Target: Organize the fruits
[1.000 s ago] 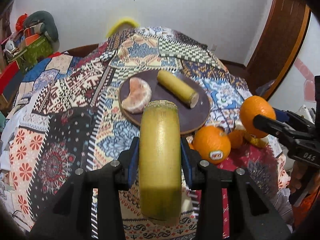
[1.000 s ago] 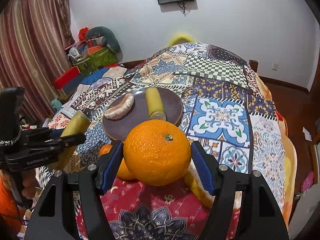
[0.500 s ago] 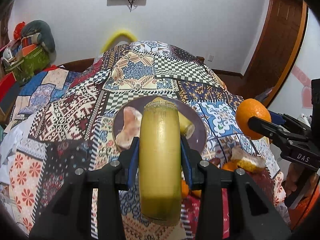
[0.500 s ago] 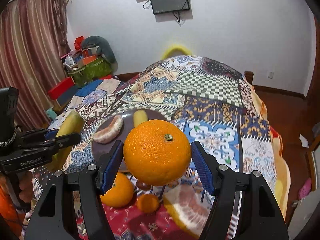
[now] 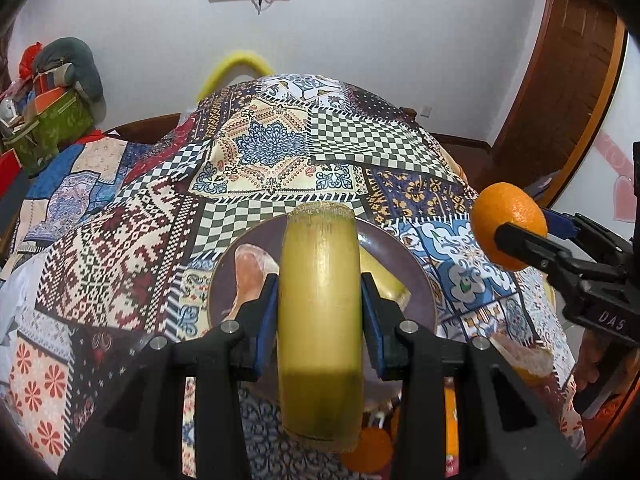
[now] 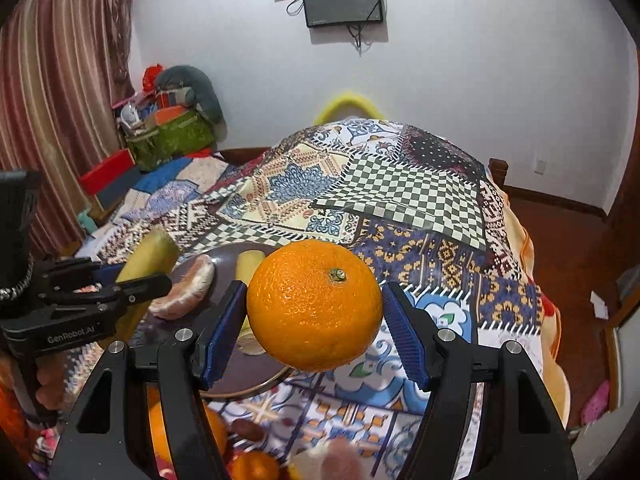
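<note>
- The left tool is clenched on a yellow-green sugarcane piece, whose length runs out along the fingers toward 12 o'clock, with a blue pad pressed to each side.
- In the left wrist view the cane hangs above a dark round plate, which lies on the patchwork-covered bed.
- On the plate, at about 9 o'clock of the cane, lies a peeled pinkish pomelo segment; at about 3 o'clock the end of a second cane piece shows from behind the held one.
- The right tool is grasping an orange, stem nub turned up toward 1 o'clock, blue pads touching both flanks.
- In the right wrist view the orange is held in the air over the near right rim of the plate; the pomelo segment and the second cane piece rest on the plate at 9 to 10 o'clock of the orange.
- The left tool appears at 9 o'clock in that view, carrying its cane.
- Loose fruit on the bed near 6 to 7 o'clock is blurred: another orange, a small orange fruit and a pale cut piece.
- On the wall at 12 o'clock hangs a dark screen; a striped curtain fills 10 o'clock.
</note>
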Motion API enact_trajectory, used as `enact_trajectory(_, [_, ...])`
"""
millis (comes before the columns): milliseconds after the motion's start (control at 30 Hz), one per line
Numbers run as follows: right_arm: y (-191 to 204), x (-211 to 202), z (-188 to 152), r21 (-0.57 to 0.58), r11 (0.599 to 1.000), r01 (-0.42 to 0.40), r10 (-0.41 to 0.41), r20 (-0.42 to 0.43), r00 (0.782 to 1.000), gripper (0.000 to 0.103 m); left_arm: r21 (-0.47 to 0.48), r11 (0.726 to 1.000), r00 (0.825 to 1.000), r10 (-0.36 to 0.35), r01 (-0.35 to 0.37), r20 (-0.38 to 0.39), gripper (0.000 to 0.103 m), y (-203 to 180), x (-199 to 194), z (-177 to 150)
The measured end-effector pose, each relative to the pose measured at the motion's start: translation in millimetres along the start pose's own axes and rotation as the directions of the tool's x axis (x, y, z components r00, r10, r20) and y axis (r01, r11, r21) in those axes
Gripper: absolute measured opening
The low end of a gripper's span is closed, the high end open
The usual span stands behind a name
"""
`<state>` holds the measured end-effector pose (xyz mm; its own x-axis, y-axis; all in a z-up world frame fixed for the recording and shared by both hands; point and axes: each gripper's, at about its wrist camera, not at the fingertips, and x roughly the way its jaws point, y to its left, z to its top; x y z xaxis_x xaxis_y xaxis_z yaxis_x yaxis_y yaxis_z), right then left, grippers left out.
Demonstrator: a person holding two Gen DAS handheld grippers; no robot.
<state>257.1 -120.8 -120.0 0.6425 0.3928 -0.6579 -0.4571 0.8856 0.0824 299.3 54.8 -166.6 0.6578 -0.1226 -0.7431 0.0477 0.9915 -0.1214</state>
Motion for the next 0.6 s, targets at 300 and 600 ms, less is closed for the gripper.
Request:
enact_trajectory(300, [3,28,8,-0.051,0.999,-0.017,0.014,-0.057,0.998,0.066,0.027,1.000,1.000,0.009,-0.008,-0.021,0.038,-2,25,18])
enact_trajectory(600, [9,55,17,-0.089,0.996,-0.031,0.023,-0.088,0.996,0.066,0.032,0.999,0.998,0.035,-0.034,-0.045,0.038,4,51,29])
